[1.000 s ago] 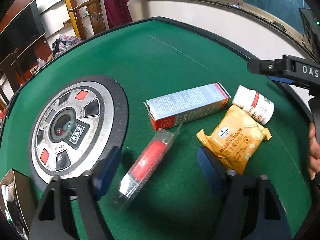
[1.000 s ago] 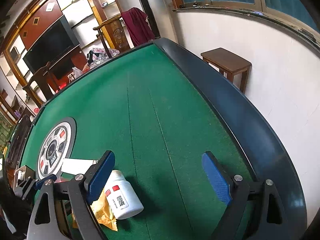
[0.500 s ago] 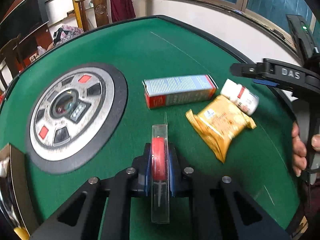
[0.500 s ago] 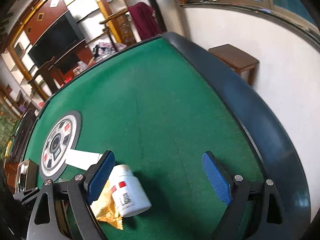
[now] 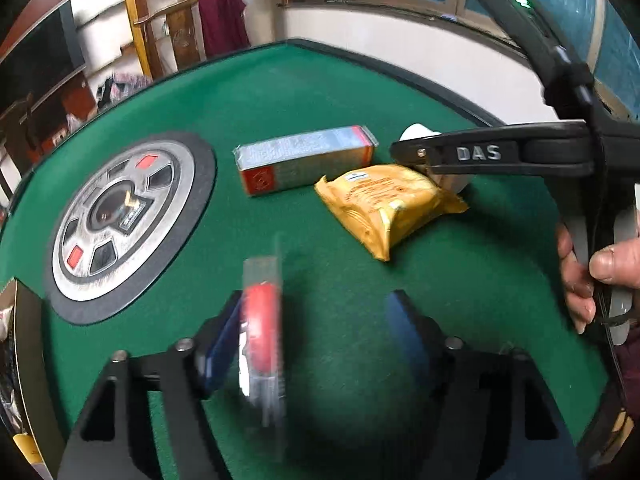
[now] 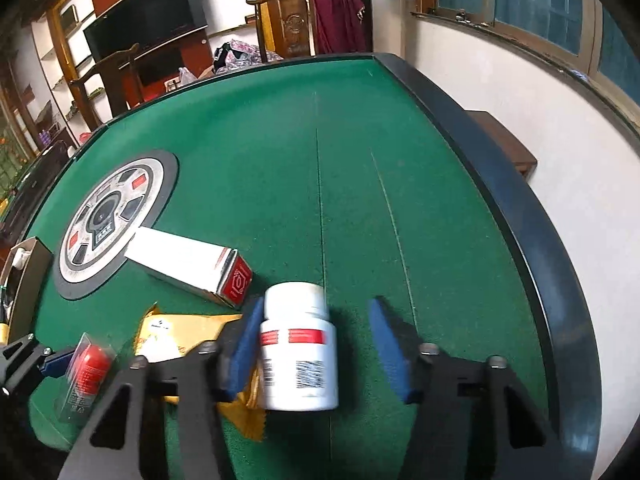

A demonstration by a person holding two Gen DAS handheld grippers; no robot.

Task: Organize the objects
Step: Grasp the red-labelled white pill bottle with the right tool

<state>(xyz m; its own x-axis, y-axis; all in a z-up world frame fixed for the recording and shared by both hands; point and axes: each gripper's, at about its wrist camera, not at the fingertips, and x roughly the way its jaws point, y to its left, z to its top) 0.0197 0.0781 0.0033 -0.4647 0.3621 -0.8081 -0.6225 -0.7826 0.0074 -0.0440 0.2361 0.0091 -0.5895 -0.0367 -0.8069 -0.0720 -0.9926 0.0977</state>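
On the green felt table lie a grey and red carton, a yellow snack packet and a white pill bottle. My left gripper is open; a clear case with a red item stands blurred against its left finger. That case also shows in the right wrist view. My right gripper is open around the lying bottle, its left pad beside the bottle, the right pad apart. The carton lies beyond.
A round silver and black control panel is set in the table's middle. A cardboard box sits at the left edge. The raised dark table rim runs along the right. Chairs and shelves stand beyond the table.
My left gripper had shut on the clear case and has now opened, leaving the case by its left finger. My right gripper moved over the pill bottle, which now lies between its fingers.
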